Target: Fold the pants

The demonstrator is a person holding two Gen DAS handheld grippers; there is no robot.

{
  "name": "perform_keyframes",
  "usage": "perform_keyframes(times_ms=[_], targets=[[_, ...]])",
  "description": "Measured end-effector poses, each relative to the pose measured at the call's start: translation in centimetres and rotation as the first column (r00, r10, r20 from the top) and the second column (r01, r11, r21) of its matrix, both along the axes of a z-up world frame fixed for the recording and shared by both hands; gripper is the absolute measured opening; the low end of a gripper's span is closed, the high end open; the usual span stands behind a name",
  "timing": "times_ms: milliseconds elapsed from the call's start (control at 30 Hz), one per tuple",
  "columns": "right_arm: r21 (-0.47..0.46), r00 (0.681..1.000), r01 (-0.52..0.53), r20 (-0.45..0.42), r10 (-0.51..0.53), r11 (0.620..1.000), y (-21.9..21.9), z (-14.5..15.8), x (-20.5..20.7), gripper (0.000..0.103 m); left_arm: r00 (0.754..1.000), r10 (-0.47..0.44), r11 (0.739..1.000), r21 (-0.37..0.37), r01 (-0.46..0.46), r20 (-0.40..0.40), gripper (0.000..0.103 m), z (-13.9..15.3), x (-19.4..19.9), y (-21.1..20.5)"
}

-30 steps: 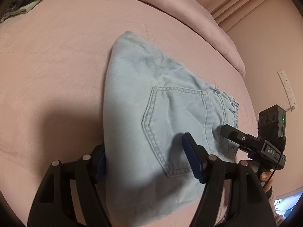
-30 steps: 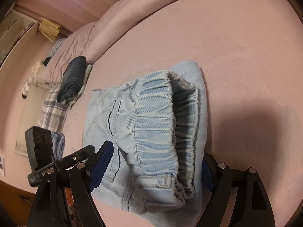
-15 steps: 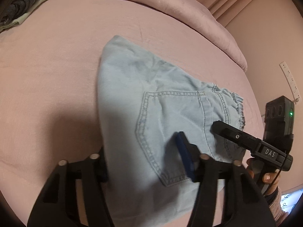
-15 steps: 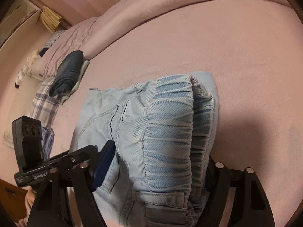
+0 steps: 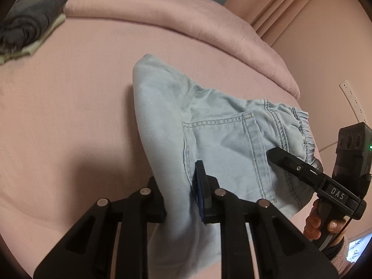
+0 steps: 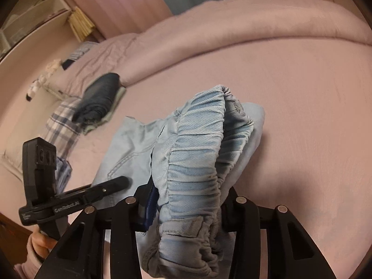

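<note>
Light-blue denim pants [image 5: 209, 125] sit folded into a compact bundle in the middle of a pink bed [image 5: 69, 93], and both grippers have a piece of them.

Left gripper [image 5: 180, 197]: its fingers [image 5: 200, 186] are closing in tight on the folded edge near the back pocket [image 5: 223, 153], with a ridge of cloth pinched up between the blue pads. That edge is pulled up off the bed while the far end of the bundle looks to be lying flat.

Right gripper [image 6: 188, 200]: its fingers [image 6: 151, 200] are closing around the elastic waistband [image 6: 197, 162], which is bunched into a thick gathered hump between them and bulges up and over the front of the gripper. The pads look pressed into the fabric on both sides, though the right pad is mostly hidden behind the cloth.

Each wrist view catches the other gripper off to the side, with a person's hand [image 5: 322, 223] wrapped around the handle and a pale sleeve cuff showing below it.

Other stuff around: a dark folded garment [image 6: 97, 97] resting on something pale green near the rolled-up pink duvet [image 5: 162, 9], a plaid cloth [image 6: 60, 125] just beside that at the bed's edge, and a white power strip [image 5: 353, 102] on the wall. The right view is a bit blurry toward the shelves in the far corner, so I can't make out what's on them.
</note>
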State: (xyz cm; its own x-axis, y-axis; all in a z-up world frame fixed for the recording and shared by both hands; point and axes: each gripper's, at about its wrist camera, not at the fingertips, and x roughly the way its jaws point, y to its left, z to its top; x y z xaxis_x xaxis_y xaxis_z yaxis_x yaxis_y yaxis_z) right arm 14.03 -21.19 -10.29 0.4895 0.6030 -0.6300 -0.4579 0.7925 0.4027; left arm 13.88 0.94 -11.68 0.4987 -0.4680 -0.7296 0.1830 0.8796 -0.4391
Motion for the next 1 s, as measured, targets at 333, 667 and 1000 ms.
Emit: perform_keyframes(times_ms=[333,667,1000], targets=[[-0.008,0.999,0.010,0.047,-0.010,1.000,2.4,1.1,2.9,0.045,1.000,0.010,0.997,0.071,-0.011,0.027,0.017,1.1,3.4,-0.2],[-0.041,1.000,-0.003,-0.002,0.003,0.999,3.1,-0.8,5.3,0.045,1.000,0.013,0.993,0.115,-0.010,-0.026,0.018,-0.9,5.1,0.4],[-0.076,0.997,0.006,-0.071,-0.011,0.997,2.7,-2.6,7.0,0.051,0.999,0.006,0.982,0.188,0.000,-0.032,0.029,-2.1,5.9,0.3]])
